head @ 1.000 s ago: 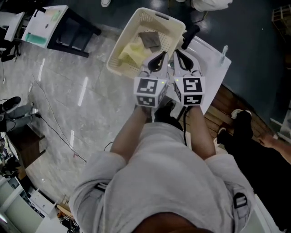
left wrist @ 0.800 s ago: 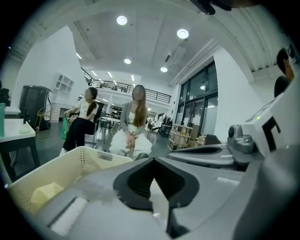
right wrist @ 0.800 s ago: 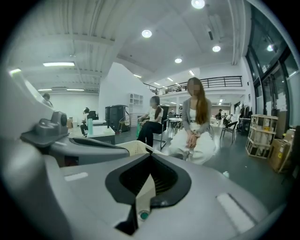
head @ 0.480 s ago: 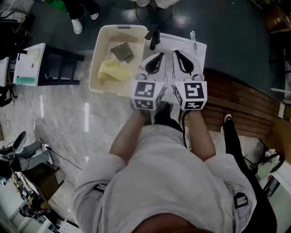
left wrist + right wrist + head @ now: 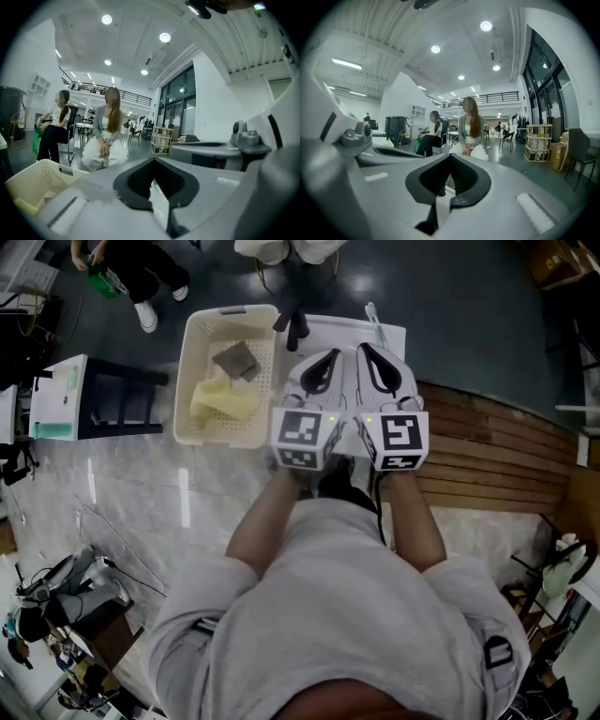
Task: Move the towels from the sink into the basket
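In the head view the cream basket (image 5: 192, 362) stands on the floor at the upper left, holding a yellow towel (image 5: 223, 401) and a grey-brown towel (image 5: 235, 360). Right beside it is the white sink (image 5: 342, 332) with a black faucet (image 5: 297, 326); my grippers hide most of its basin. My left gripper (image 5: 322, 360) and right gripper (image 5: 372, 356) are side by side above the sink's near part, pointing nearly level. Both are shut with nothing between the jaws, as the left gripper (image 5: 157, 199) and right gripper (image 5: 443, 199) show in their own views.
Wooden decking (image 5: 497, 456) lies to the right of the sink. A black stand with a white board (image 5: 70, 395) is left of the basket. Two people sit on chairs beyond the sink (image 5: 469, 129), (image 5: 56, 126). Cables and gear crowd the lower left floor (image 5: 66, 587).
The view has swung round: basket and sink have slid left and turned in the picture, and wooden decking has come in at the right. Both grippers stay shut side by side.
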Available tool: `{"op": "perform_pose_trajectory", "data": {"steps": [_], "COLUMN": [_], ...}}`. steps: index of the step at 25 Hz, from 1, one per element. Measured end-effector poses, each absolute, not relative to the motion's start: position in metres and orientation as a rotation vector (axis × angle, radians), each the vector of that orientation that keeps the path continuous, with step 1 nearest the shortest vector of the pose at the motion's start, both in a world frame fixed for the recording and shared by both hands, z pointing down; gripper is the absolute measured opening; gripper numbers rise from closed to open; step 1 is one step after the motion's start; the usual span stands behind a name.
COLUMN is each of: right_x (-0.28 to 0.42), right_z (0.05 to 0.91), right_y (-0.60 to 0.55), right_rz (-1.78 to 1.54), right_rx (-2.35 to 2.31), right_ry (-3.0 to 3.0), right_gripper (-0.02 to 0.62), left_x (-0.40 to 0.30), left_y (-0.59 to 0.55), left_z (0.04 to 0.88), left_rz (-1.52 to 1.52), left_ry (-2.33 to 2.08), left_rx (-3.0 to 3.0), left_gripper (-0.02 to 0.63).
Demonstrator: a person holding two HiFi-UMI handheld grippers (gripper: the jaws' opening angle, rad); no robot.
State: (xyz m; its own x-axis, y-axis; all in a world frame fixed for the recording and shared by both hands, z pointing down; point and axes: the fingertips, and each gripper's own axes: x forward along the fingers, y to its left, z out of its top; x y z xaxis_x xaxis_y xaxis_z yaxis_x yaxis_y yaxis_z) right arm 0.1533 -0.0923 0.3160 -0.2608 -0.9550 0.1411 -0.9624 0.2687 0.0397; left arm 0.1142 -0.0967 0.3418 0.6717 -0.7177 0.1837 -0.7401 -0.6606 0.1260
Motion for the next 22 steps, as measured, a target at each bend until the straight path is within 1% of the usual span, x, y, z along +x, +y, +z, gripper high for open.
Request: {"op": "perform_pose_trajectory", "data": {"steps": [22], "right_x": [0.1561], "right_z": [0.3110], "right_y": [-0.0881], "right_rz": [0.074], "right_rx": [1.808], "right_ry": [-2.427], "right_gripper": [0.005], "left_x": [0.1115], "left_y": [-0.0951], "left_z": [0.3332], "left_rz": [0.163], "left_ry": [-1.265], "left_rx": [2.688], "left_gripper": [0.017]}}
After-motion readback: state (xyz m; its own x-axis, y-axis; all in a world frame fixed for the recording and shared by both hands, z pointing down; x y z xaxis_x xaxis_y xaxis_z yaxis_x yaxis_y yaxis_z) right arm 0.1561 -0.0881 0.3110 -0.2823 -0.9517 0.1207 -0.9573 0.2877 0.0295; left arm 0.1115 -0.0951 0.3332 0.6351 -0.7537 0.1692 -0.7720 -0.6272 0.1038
